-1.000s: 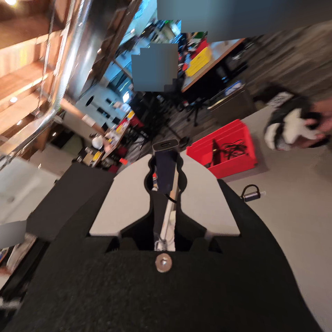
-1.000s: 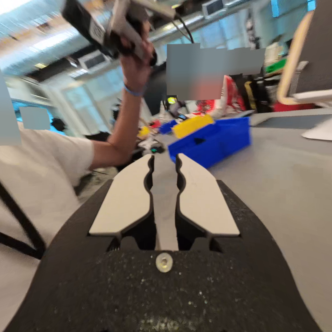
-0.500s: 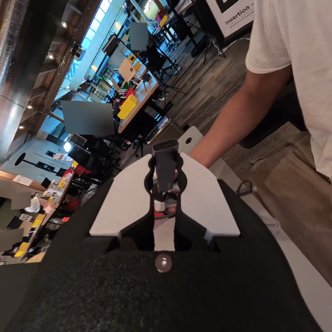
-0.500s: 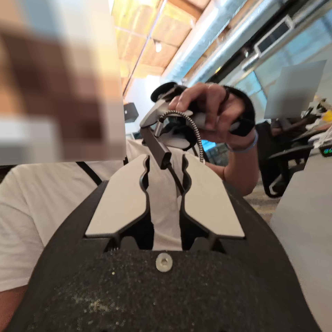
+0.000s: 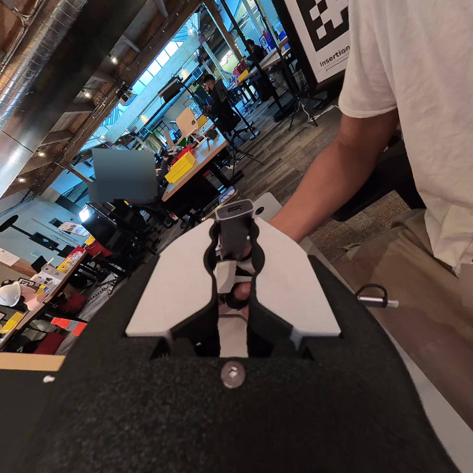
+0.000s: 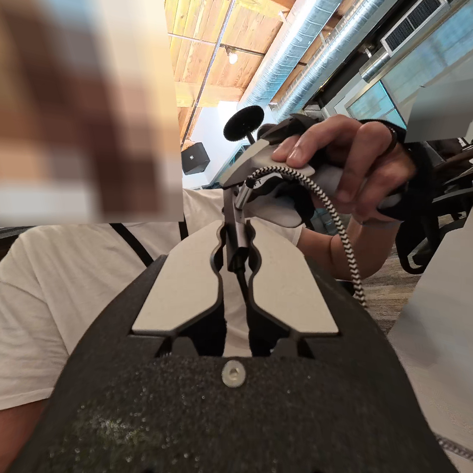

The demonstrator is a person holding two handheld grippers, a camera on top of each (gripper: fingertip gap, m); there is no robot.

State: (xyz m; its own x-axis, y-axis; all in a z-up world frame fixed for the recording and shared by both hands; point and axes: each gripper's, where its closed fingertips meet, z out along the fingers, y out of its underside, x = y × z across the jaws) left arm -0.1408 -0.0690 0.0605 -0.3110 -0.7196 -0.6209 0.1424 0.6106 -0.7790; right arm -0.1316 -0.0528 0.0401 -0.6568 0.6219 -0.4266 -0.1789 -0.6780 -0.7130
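Observation:
My left gripper [image 5: 234, 227] is shut on a dark grey adapter [image 5: 234, 230] whose end port faces away from me. In the right wrist view the same adapter [image 6: 236, 243] hangs from the left gripper [image 6: 256, 189], which a hand [image 6: 345, 158] grips. Its lower end sits between the fingertips of my right gripper [image 6: 236, 230], which close on it. A black-and-white braided cable [image 6: 343, 230] loops from a silver plug at the adapter down to the right. A silver USB plug with a black loop [image 5: 376, 300] sticks out beside the left gripper.
A person in a white shirt [image 5: 409, 76] stands close, with a forearm [image 5: 332, 184] behind the left gripper. Tables with yellow bins [image 5: 181, 166] stand farther back. A grey table edge [image 6: 435, 320] is at the right, with a black office chair [image 6: 422, 230] behind it. Both grippers' tips are close together, under 4 cm apart.
Both grippers rose from the table and turned toward each other. The right gripper's fingers narrowed around the adapter's lower end. The left gripper kept its hold throughout.

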